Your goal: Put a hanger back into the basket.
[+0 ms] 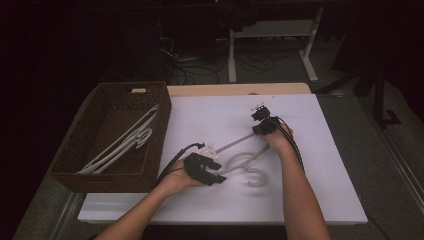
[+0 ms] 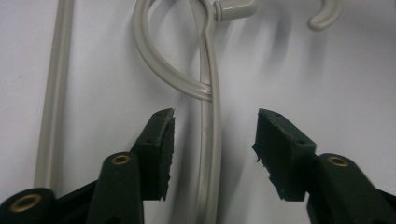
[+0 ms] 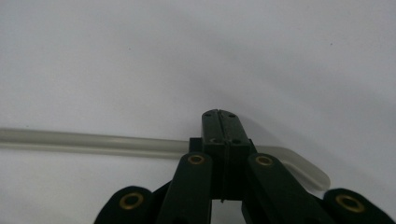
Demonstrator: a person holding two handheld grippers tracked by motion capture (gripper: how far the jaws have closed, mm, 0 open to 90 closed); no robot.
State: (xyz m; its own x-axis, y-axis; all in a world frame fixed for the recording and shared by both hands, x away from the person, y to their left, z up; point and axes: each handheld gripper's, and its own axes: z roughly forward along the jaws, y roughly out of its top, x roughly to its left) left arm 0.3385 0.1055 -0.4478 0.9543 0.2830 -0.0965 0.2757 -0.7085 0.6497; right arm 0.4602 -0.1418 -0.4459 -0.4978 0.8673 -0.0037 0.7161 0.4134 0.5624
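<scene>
Hanger (image 1: pixel 243 163) unlabelled, left gripper (image 2: pixel 215 154) fingers apart astride its arm, right gripper (image 3: pixel 220 122) fingers clamped on its end

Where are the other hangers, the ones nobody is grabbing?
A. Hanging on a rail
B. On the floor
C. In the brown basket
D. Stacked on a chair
C: in the high view, the pale spare hangers lie inside the woven brown basket at the left of the table.
</scene>
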